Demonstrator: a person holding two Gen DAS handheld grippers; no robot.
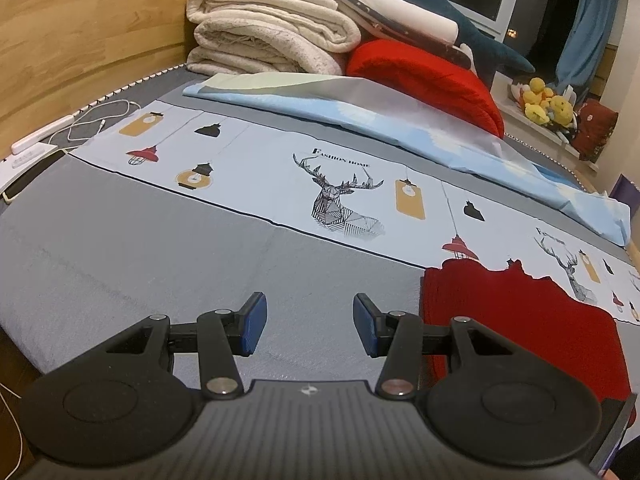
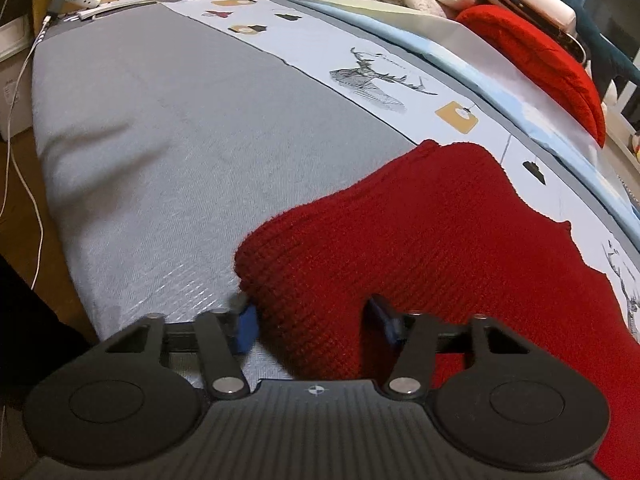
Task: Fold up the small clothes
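A dark red knitted garment [image 2: 420, 232] lies on the grey bed sheet [image 2: 180, 140]. In the right wrist view its near left edge bulges up between the blue pads of my right gripper [image 2: 312, 320], whose jaws stand wide apart around the fabric without pinching it. In the left wrist view the same garment [image 1: 520, 320] lies to the right of my left gripper [image 1: 310, 324], which is open and empty over bare grey sheet; its right finger [image 1: 366, 322] is just left of the garment's edge.
A printed strip with deer and lanterns [image 1: 340, 196] crosses the bed. Behind it lie a light blue folded sheet [image 1: 360, 116], a red cushion [image 1: 432, 80], stacked cream blankets [image 1: 272, 28] and a wooden headboard [image 1: 80, 40]. A white charger and cable [image 1: 80, 124] lie at far left.
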